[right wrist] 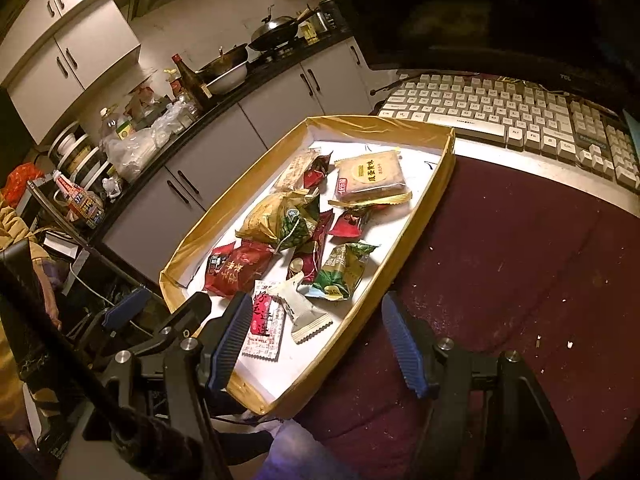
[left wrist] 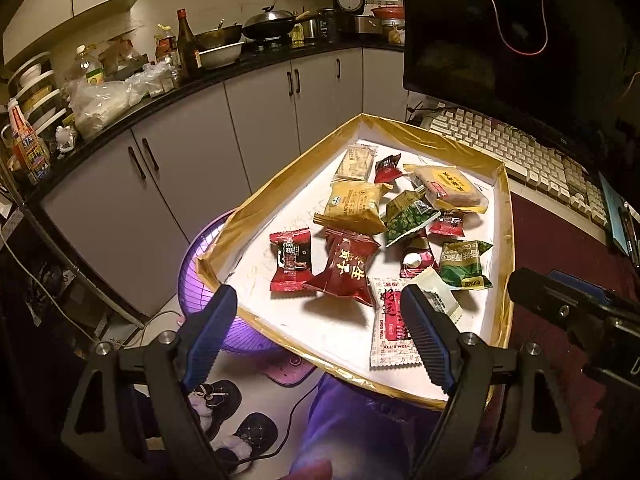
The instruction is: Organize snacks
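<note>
- While both tools hover at the near end of the tray (left wrist: 224, 236), the left gripper (left wrist: 320, 336) has its blue fingers (left wrist: 208, 332) spread wide with nothing between them; right gripper (right wrist: 316, 344) likewise spread wide, empty.
- Right wrist view: the tray's near right wall passes between the right fingers; left finger over the white tray floor, right finger (right wrist: 404, 344) over the maroon cloth (right wrist: 520, 264).
- Just inside the left gripper's right finger: white-and-red flat sachet (left wrist: 390, 328), partly hidden by that finger. A white wrapper (left wrist: 436, 294) lies just beyond the fingertip.
- Ahead between the left fingers: large red packet (left wrist: 344, 268) with gold characters, with a smaller dark red packet (left wrist: 290, 260) just to its left, touching or nearly so.
- Beyond the right fingertip: green packet (left wrist: 464, 266).
- Farther: yellow packet (left wrist: 354, 208) overlapped at its right edge by a green-gold packet (left wrist: 408, 216); small red wrappers around them.
- Far end of tray: clear-wrapped pastry (left wrist: 448, 190), pale cracker packet (left wrist: 356, 162).
- Past the tray, right: keyboard (left wrist: 520, 152) under a dark monitor (left wrist: 500, 40); left: kitchen counter (left wrist: 160, 100).
</note>
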Action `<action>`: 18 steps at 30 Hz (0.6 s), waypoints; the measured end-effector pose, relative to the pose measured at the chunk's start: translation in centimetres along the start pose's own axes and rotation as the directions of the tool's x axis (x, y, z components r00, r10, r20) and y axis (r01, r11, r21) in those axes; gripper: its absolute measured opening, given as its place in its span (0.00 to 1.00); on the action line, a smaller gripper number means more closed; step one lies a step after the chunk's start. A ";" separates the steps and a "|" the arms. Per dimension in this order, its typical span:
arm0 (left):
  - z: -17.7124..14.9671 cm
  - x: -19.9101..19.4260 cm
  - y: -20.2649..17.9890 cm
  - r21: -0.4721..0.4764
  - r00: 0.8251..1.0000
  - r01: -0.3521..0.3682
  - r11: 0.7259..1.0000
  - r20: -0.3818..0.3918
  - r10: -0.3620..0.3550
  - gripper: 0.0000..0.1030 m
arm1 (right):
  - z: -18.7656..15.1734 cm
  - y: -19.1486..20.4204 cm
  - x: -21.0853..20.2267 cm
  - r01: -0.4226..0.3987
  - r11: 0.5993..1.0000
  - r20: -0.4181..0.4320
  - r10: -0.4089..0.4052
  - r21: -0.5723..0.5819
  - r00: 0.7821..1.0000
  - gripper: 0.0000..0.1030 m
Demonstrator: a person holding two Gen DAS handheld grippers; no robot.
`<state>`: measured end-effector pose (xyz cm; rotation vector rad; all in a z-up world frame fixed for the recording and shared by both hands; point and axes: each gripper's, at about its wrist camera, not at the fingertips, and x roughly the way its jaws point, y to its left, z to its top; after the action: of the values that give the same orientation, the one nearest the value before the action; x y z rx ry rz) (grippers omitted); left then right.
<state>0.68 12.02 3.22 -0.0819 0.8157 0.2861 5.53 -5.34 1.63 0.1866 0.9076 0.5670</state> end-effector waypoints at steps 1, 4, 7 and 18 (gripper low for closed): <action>0.0 0.0 0.0 0.000 1.000 0.000 1.000 0.000 0.000 0.81 | 0.0 0.0 0.0 0.001 1.000 0.001 -0.001 -0.002 1.000 0.65; 0.0 0.0 0.0 -0.001 1.000 0.001 1.000 -0.002 -0.001 0.81 | 0.0 -0.1 0.0 -0.001 1.000 0.001 0.001 -0.003 1.000 0.65; 0.0 0.1 0.0 0.000 1.000 0.001 1.000 -0.001 -0.001 0.81 | 0.0 -0.1 0.0 0.000 1.000 0.002 0.000 -0.003 1.000 0.65; 0.1 0.3 -0.2 0.007 1.000 -0.007 1.000 -0.004 0.007 0.81 | 0.0 -0.6 0.0 -0.022 1.000 0.004 0.021 0.012 1.000 0.65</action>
<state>1.03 11.93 3.08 -0.0731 0.8206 0.2903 5.74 -5.81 1.39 0.2087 0.9067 0.5809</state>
